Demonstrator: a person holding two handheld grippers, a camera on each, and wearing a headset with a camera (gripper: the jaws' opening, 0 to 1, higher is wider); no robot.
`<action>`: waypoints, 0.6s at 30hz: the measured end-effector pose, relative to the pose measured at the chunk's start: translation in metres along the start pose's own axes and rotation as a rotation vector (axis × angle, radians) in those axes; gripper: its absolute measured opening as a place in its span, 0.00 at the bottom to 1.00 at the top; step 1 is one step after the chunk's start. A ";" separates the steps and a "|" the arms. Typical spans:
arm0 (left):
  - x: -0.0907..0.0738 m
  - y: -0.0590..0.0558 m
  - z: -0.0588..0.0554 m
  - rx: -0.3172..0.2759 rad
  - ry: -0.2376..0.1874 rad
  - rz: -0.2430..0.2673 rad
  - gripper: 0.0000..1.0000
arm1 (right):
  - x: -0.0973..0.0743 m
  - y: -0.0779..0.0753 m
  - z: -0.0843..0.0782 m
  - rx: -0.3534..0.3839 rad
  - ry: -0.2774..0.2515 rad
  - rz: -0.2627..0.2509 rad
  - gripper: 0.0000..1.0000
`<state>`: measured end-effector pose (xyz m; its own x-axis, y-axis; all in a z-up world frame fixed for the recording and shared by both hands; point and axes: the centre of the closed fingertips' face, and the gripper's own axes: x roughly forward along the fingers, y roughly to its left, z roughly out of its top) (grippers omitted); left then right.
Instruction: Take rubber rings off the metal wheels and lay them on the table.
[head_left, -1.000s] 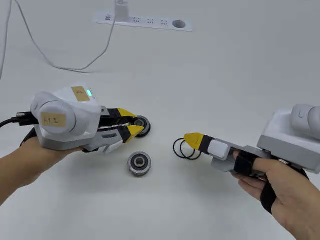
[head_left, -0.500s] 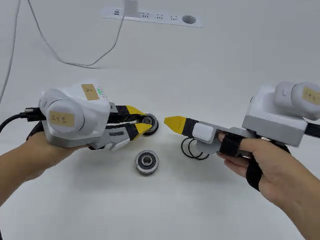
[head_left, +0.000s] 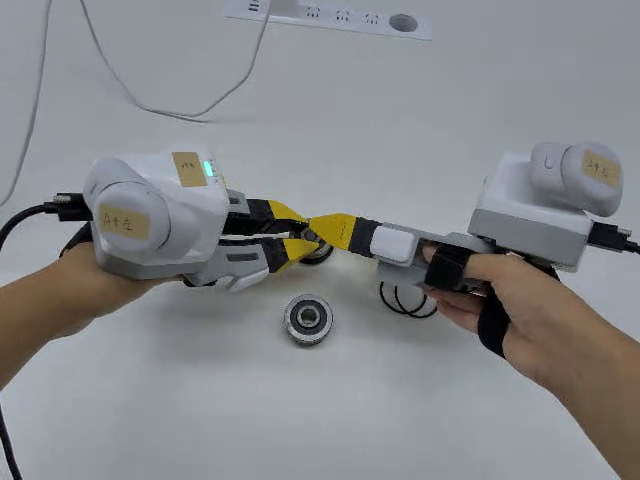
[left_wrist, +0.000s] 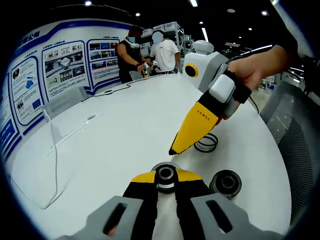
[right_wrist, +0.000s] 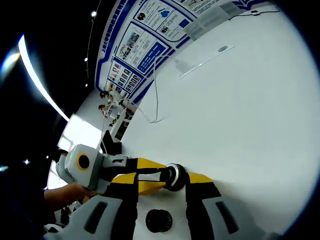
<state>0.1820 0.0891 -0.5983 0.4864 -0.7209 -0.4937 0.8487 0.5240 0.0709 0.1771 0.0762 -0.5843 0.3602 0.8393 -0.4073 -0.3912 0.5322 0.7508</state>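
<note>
My left gripper (head_left: 298, 240) is shut on a metal wheel (head_left: 319, 252) with a black rubber ring, held just above the table. In the left gripper view the wheel (left_wrist: 166, 176) sits between the yellow tips. My right gripper (head_left: 324, 230) reaches in from the right, open, and its tips meet the held wheel. In the right gripper view that wheel (right_wrist: 175, 176) lies between my own two yellow tips. A second wheel (head_left: 308, 319) lies flat on the table in front. Removed rubber rings (head_left: 408, 298) lie on the table under the right gripper.
A power strip (head_left: 330, 16) lies at the table's far edge, and a cable (head_left: 150, 100) trails from it to the left. Two people (left_wrist: 142, 55) stand at the far end of the long white table (head_left: 420, 140).
My right gripper has moved left from the rubber rings up to the wheel held in the left gripper. The left gripper keeps its hold on the wheel.
</note>
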 end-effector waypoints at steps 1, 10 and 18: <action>0.000 0.000 0.000 0.001 -0.001 -0.003 0.12 | 0.001 0.000 -0.001 0.001 0.003 0.000 0.40; 0.000 -0.001 0.000 0.021 -0.015 -0.031 0.12 | 0.007 -0.001 -0.005 0.019 0.030 -0.004 0.42; 0.000 -0.002 0.001 0.029 -0.017 -0.041 0.12 | 0.012 -0.001 -0.011 0.017 0.060 -0.003 0.43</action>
<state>0.1810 0.0877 -0.5979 0.4543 -0.7494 -0.4816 0.8736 0.4805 0.0765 0.1723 0.0867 -0.5952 0.3094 0.8433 -0.4395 -0.3753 0.5329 0.7584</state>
